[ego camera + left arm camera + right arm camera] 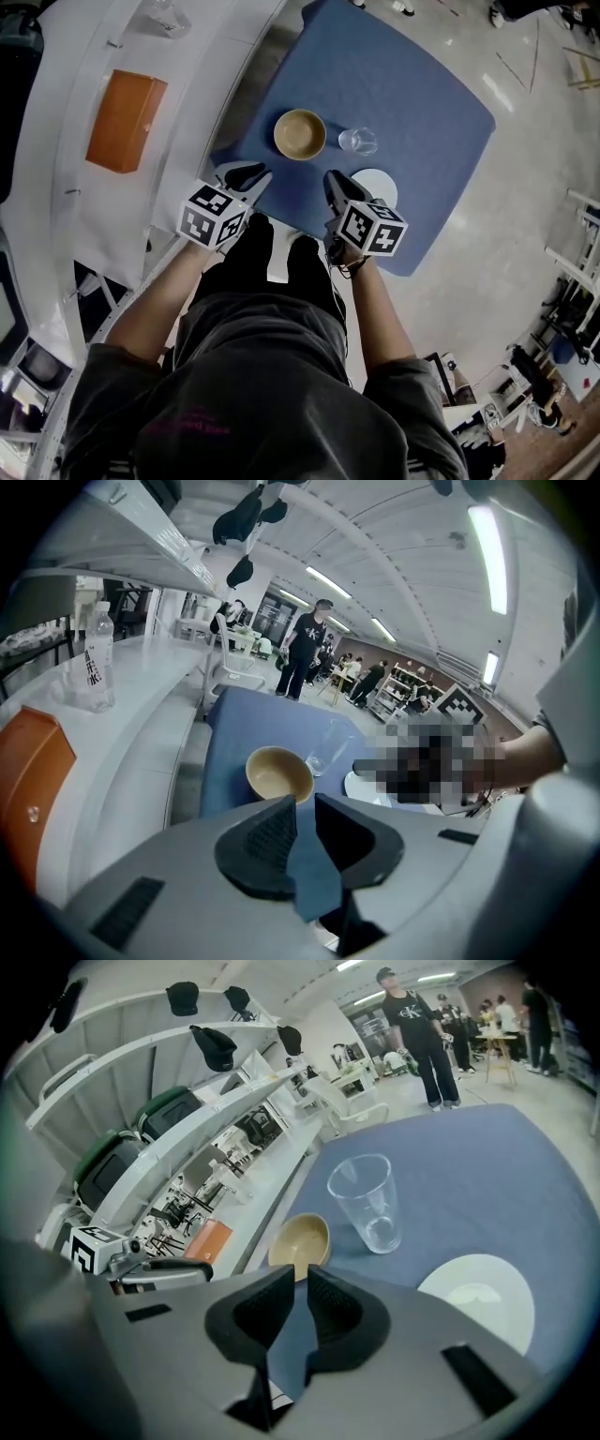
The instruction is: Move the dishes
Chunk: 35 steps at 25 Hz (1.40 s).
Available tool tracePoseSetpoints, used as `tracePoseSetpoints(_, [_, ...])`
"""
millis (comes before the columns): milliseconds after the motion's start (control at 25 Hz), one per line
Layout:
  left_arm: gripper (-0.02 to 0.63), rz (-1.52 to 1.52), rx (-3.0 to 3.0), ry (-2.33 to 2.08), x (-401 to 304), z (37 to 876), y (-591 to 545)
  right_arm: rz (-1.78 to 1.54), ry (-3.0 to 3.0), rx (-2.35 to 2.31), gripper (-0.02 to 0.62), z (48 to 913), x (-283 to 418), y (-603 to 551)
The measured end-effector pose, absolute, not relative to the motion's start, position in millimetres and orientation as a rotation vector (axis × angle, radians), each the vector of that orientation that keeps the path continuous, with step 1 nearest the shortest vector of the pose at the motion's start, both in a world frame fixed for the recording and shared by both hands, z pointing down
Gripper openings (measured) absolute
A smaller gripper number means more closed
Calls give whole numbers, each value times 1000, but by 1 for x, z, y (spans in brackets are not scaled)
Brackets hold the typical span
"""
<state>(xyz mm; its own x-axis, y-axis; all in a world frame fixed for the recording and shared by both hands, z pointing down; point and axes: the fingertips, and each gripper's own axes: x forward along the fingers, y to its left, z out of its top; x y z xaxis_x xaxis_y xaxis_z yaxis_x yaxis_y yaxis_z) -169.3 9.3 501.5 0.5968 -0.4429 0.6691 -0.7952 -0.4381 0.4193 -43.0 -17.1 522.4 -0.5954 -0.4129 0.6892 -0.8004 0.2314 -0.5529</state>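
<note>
A tan bowl (300, 134) stands empty near the front left of the blue table (422, 84). Just right of it is a clear glass (357, 141), and a white plate (382, 186) lies nearer me, partly behind my right gripper (336, 183). My left gripper (251, 178) hovers at the table's near left corner, short of the bowl (278, 773), its jaws a little apart with nothing between them. The right gripper (301, 1274) has its jaws nearly together and empty, with the bowl (300, 1239), glass (367, 1202) and plate (478, 1299) ahead.
An orange box (127, 120) lies on the white counter (197, 84) left of the table. A water bottle (97, 658) stands on that counter. White shelves (141, 1044) carry dark caps. Several people (420, 1035) stand far across the room.
</note>
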Motion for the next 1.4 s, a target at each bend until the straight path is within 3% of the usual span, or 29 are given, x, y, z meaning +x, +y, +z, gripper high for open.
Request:
tracePoseSetpoints(600, [60, 594, 2045, -977, -215, 529, 10, 1404, -1960, 1202, 28, 574, -75, -32])
tracePoseSetpoints(1400, [59, 578, 2014, -944, -219, 543, 3, 1484, -1853, 1300, 34, 584, -73, -42])
